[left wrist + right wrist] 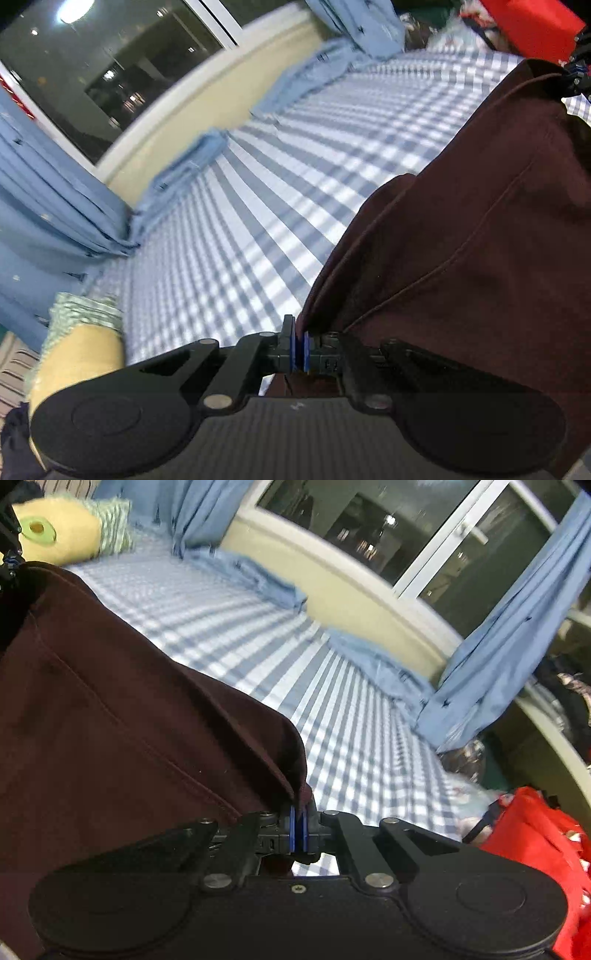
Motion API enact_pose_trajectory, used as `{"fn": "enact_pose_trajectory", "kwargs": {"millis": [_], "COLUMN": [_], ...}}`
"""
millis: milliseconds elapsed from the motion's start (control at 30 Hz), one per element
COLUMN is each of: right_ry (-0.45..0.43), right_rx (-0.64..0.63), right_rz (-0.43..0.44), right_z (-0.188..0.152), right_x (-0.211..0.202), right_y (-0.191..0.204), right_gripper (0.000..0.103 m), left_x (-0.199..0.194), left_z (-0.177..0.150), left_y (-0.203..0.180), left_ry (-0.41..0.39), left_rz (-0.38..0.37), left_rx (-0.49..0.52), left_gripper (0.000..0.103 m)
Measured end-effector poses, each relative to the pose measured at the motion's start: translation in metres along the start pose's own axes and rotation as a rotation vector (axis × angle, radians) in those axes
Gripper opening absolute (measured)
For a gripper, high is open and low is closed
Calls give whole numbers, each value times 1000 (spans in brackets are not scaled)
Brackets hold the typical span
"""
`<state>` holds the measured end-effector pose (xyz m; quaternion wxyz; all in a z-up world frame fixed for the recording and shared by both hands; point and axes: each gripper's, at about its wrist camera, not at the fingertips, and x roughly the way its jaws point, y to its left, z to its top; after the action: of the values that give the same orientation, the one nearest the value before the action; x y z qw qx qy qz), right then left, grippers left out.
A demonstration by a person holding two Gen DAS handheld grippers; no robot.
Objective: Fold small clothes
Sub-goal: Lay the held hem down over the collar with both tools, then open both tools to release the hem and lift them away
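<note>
The left gripper [300, 345], black with blue pads, has its jaws pressed almost together, pinching an edge of the dark maroon knit garment [480, 240] between the pads. In the left wrist view the garment stretches up and to the right from that pinch, reaching the other gripper at the upper right corner. The right gripper [298, 827], of the same black build with blue pads, is likewise closed down on an edge of the same maroon cloth [129, 701], which spreads away to the left of it. So the garment hangs taut between the two grippers, held above the blue-and-white checked bed sheet [240, 229], with raised seams running across its surface.

Taking the checked sheet [332, 686] as landmark: a yellow plush cushion with a green avocado patch and striped fringe [62, 531] lies at its far left end. Pale blue curtains [517, 635] hang along its far side under a dark window [424, 528]. Off its right end sits a red fabric bag [535, 842]; its contents cannot be made out.
</note>
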<state>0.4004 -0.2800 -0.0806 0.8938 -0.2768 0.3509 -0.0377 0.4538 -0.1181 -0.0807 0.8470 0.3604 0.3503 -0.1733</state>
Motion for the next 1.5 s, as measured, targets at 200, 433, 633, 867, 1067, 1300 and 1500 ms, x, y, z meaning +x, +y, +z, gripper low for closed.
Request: {"fn": "enact_pose_trajectory", "kwargs": {"millis": [200,433,633,867,1067,1300,1500], "right_ry": [97,173,218,261,249,245,277], "right_rx": [7,13,35,52,39,22,61], "right_rz": [15,38,64,89,97,91,87], "right_z": [0,-2,1,2,8,11,2], "right_x": [49,87,108,125,125,123,125], "right_y": [19,33,38,44,48,44,37], "right_gripper": [2,3,3,3,3,3,3], "left_x": [61,103,102,92,83,72,68], "left_z": [-8,-21,-29,-30,-31,-36,-48], "left_y": [3,10,30,67,86,111,148], "left_ry": [64,130,158,143,149,123,128], "left_rz": [-85,-176,-215,-256,-336,-429,-337], "left_rx": [-6,-67,-151,-140,-61,-90,-196], "left_gripper": [4,4,39,85,92,95,96]}}
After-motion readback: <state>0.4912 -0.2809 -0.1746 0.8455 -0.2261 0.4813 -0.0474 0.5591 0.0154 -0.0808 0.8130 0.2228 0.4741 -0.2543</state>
